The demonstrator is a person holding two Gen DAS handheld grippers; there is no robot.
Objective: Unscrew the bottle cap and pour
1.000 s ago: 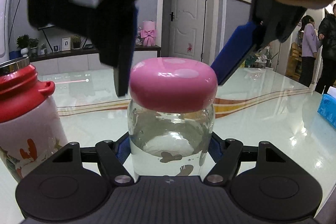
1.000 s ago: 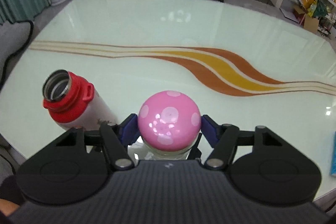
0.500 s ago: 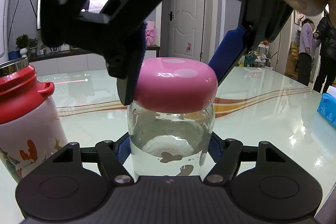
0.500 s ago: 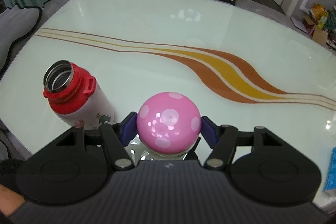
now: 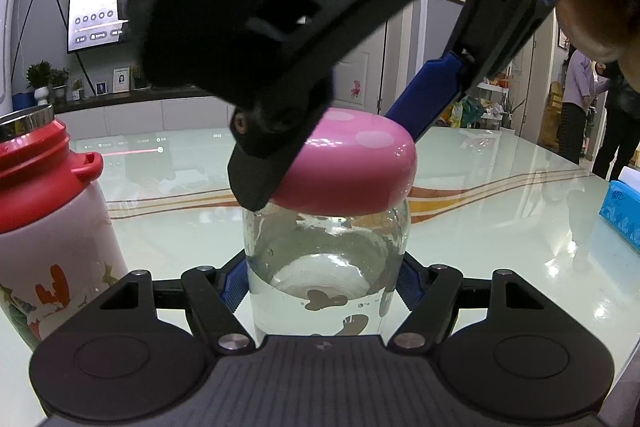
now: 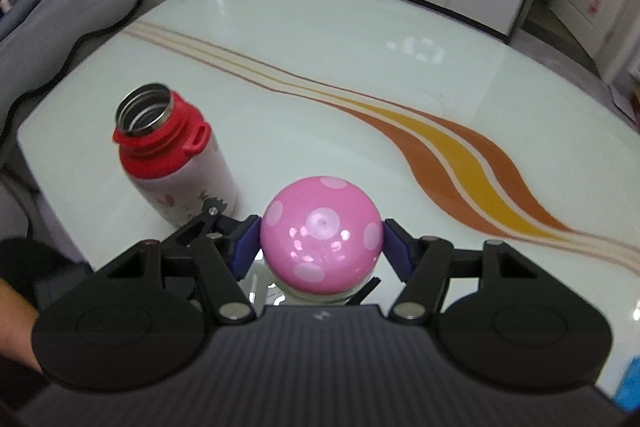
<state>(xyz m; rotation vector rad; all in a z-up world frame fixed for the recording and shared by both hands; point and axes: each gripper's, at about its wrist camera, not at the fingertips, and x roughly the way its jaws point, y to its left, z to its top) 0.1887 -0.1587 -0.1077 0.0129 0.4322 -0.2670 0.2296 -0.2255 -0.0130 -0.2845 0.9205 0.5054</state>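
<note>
Now | left hand-held gripper (image 5: 326, 285) clamps glass bottle (image 5: 326, 259); right hand-held gripper (image 6: 320, 249) apparently pinches pink cap (image 6: 320, 235)

A glossy pale-green bench (image 6: 320, 39) with orange and yellow wavy stripes is seen. An open red-topped flask (image 6: 168, 155) stands left of the right hand-held gripper (image 6: 320, 247); a blue tissue box (image 5: 622, 211) lies far right of the left hand-held gripper (image 5: 326, 279).
</note>
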